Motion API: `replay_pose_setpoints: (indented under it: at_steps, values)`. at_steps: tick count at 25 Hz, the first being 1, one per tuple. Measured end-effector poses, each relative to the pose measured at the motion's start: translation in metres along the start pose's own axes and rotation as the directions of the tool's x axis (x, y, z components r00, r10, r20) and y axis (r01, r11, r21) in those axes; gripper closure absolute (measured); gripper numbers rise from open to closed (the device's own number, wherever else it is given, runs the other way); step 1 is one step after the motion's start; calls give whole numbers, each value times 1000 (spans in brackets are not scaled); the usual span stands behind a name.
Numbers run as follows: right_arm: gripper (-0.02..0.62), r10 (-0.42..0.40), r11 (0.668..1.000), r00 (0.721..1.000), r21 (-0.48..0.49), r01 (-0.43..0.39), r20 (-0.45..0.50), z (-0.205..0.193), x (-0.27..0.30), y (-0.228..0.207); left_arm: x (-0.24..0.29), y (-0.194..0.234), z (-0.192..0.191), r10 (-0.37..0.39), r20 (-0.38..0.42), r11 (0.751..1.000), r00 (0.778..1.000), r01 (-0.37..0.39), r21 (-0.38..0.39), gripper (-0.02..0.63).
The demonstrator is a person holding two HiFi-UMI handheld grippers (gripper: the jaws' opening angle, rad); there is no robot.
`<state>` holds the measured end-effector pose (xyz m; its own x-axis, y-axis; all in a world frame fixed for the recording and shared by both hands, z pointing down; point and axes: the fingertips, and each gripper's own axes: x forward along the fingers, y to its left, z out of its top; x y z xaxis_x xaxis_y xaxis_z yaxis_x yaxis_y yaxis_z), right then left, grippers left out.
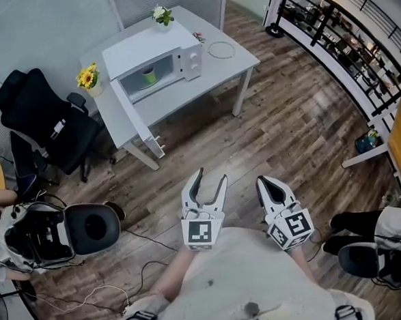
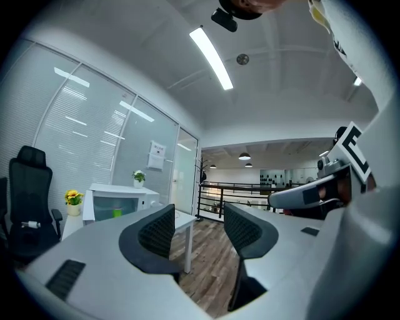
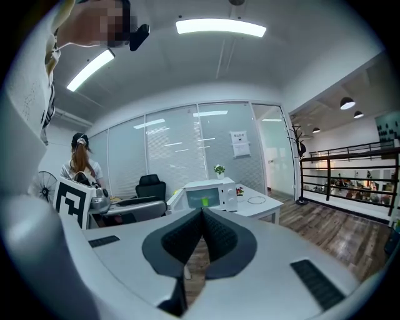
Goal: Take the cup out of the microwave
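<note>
A white microwave [image 1: 153, 56] stands on a white table [image 1: 215, 69] at the far side of the floor, its door [image 1: 134, 116] swung open. A small green cup [image 1: 148, 74] sits inside it; the cup [image 2: 116, 214] is also visible in the left gripper view, and the cup [image 3: 204, 201] in the right gripper view. Both grippers hang in the air well short of the table. My left gripper [image 1: 212, 175] is open with nothing between its jaws. My right gripper [image 1: 264, 182] is shut and empty, its pads [image 3: 209, 234] pressed together.
A black office chair [image 1: 43, 115] stands left of the table and a black stool [image 1: 92, 228] nearer to me. Yellow flowers [image 1: 87, 77], a small white-flowered plant [image 1: 162, 15] and a wire ring [image 1: 221, 50] sit on the table. A black railing [image 1: 342, 30] runs along the right. Cables [image 1: 107, 292] lie on the wood floor.
</note>
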<state>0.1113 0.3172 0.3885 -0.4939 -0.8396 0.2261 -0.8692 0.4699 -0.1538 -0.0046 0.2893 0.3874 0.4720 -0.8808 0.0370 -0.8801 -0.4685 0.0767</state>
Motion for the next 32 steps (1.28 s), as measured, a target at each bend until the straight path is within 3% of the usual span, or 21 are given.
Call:
replay_pose_setpoints:
  at_steps: [17, 27, 32]
  values:
    - [586, -37, 999, 999, 39, 37, -11, 8, 74, -19, 50, 67, -12, 17, -56, 1000, 998, -18, -13, 357]
    - [586, 94, 996, 995, 14, -93, -20, 16, 138, -23, 65, 108, -15, 145, -84, 989, 986, -146, -14, 357]
    - [586, 171, 985, 985, 7, -170, -33, 23, 186, -36, 97, 122, -10, 158, -33, 987, 987, -159, -1, 357]
